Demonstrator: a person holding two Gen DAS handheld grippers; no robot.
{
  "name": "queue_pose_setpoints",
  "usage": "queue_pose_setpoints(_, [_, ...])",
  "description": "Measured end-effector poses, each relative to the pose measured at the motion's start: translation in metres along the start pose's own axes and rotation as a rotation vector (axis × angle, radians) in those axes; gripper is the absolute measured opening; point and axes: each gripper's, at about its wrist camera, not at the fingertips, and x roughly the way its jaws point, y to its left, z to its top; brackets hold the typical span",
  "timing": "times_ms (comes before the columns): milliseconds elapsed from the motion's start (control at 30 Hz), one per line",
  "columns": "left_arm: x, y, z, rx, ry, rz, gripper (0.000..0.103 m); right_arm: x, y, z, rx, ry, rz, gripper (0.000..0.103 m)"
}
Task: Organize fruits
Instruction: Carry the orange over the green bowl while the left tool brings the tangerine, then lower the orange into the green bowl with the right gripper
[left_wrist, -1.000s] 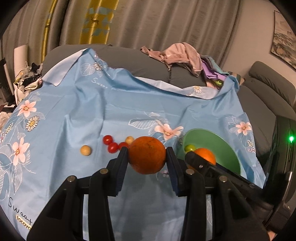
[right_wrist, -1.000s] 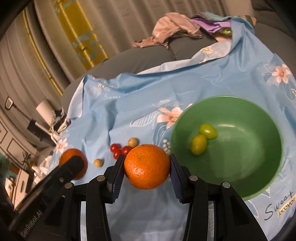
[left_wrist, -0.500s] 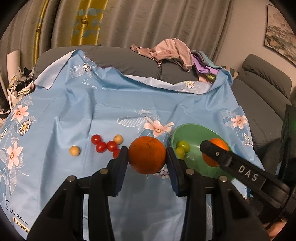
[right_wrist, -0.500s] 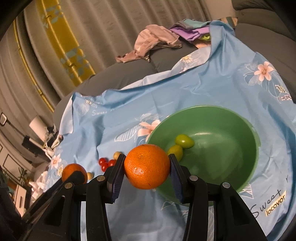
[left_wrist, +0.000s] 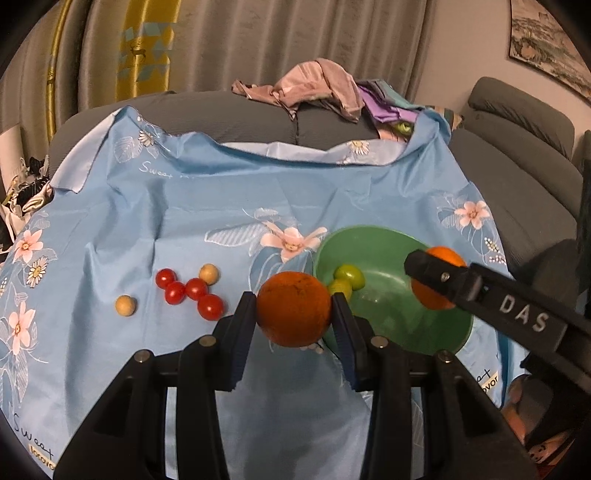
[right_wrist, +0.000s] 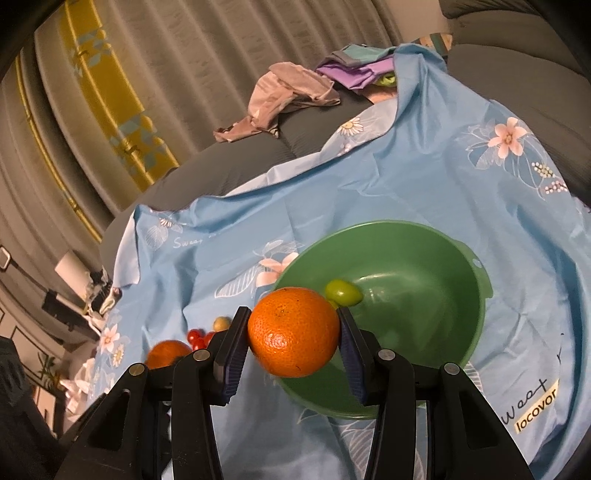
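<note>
A home living room, set up on a sofa.

Grey upholstered sofa (left_wrist: 517, 122) along the back and right side, covered in part by a light-blue flowered cloth (left_wrist: 229, 206). Heap of loose clothes (left_wrist: 317, 88) dumped on the backrest. Long grey curtains (left_wrist: 280, 40) with a yellow patterned panel (left_wrist: 146, 44) behind. Framed landscape picture (left_wrist: 546, 40) on the pale wall at upper right. Household clutter at the far left edge, too dim to identify.
</note>
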Motion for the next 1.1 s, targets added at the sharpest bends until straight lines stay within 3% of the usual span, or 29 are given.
queue_pose_setpoints(433, [0.022,-0.024,-0.006,0.084,0.044,0.008,0.041,-0.001,-0.021,0.004,0.034,-0.005,-0.026,0.048])
queue_pose_setpoints(800, [0.038,-0.044,0.02,0.167,0.047,0.012,0.041,0.001,-0.041,0.01,0.106,-0.007,-0.018,0.048])
queue_pose_setpoints(967, [0.061,-0.047,0.016,0.133,0.123,-0.061,0.041,0.006,-0.049,0.011,0.127,0.008,-0.043,0.048])
queue_pose_setpoints(1100, [0.063,-0.054,0.015,0.133,0.123,-0.074,0.041,0.011,-0.056,0.011,0.14,0.027,-0.051,0.048])
